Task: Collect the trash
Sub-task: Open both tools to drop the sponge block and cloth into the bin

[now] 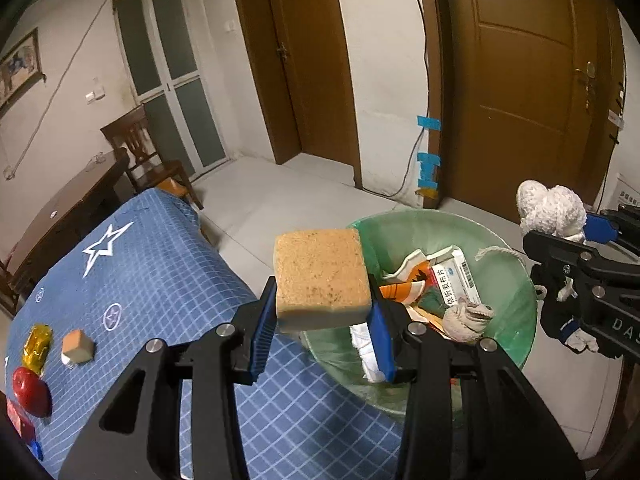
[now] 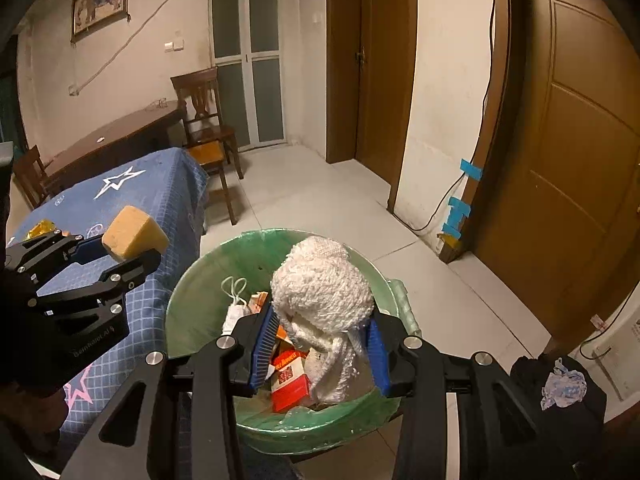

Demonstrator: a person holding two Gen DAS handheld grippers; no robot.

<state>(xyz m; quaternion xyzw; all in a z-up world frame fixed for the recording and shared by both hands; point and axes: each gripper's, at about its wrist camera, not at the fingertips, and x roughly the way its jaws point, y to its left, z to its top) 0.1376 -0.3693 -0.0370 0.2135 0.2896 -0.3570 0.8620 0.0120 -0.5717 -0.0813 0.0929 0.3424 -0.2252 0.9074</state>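
Left wrist view: porous tan sponge block (image 1: 322, 278) pinched between the left gripper (image 1: 323, 330) and its ribbed blue pads, held over the near rim of the green-lined trash bin (image 1: 516, 312), beside the blue checked tablecloth (image 1: 168, 280). Right wrist view: fluffy white knitted cloth (image 2: 324, 284), bunched into a rounded lump, clamped by the right gripper (image 2: 322, 350), poised above the bin's cartons and wrappers.

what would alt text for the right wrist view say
The right gripper holds a white towel over a green-lined trash bin containing a red box. At left, the left gripper holds a yellow sponge beside a blue-clothed table.
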